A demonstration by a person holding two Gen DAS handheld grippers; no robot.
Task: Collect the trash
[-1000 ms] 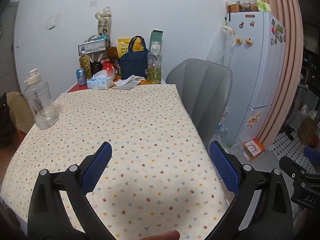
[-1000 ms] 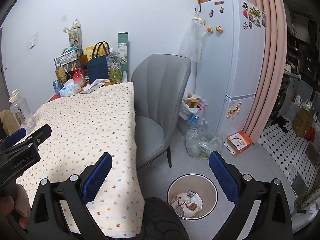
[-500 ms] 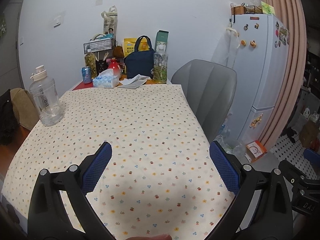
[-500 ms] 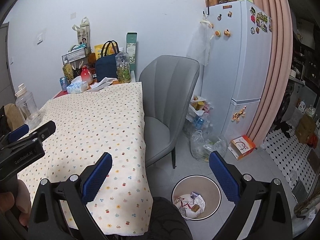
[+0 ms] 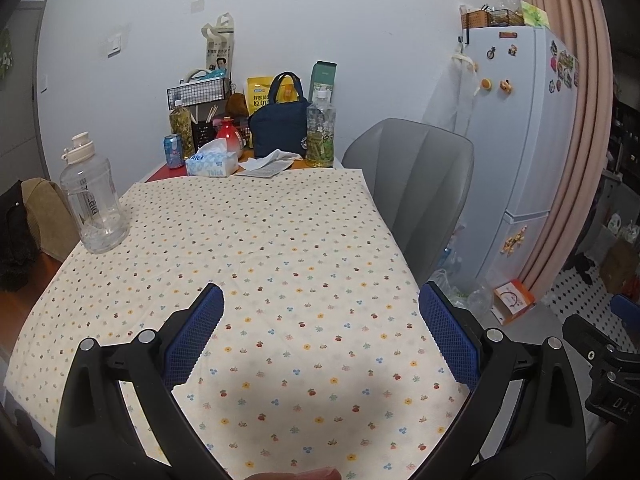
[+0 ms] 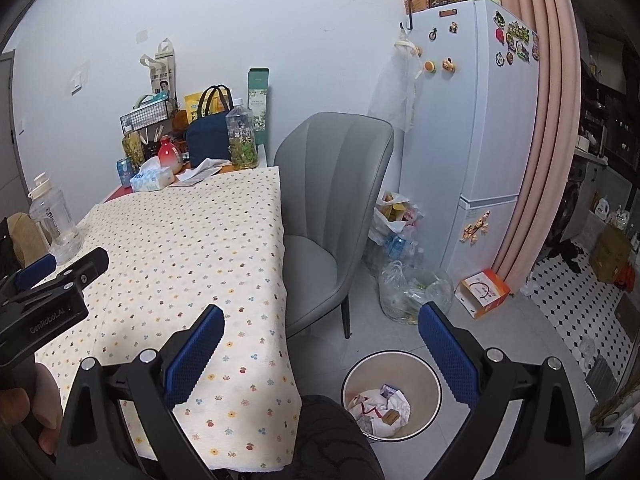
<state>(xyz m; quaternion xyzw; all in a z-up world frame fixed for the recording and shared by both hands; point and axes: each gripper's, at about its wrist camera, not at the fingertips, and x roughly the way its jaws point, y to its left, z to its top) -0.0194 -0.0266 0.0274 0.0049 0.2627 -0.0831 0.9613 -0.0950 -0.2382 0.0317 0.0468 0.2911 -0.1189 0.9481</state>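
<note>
- Two grippers: left [image 5: 320, 328], right [image 6: 320, 338].
- One table [image 5: 280, 248].
- One chair [image 6: 328, 200].
- One fridge [image 6: 472, 120].
- One bin [image 6: 394, 364].
- One jug [image 5: 92, 208].
- One tissue box [image 5: 212, 162].
- One can [image 5: 173, 151].
- One bag [image 5: 278, 128].

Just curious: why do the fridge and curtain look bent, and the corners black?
Both views are fisheye: in the right wrist view the fridge and curtain bow outward; in the left wrist view the tablecloth bulges and black lens corners frame it.
</note>
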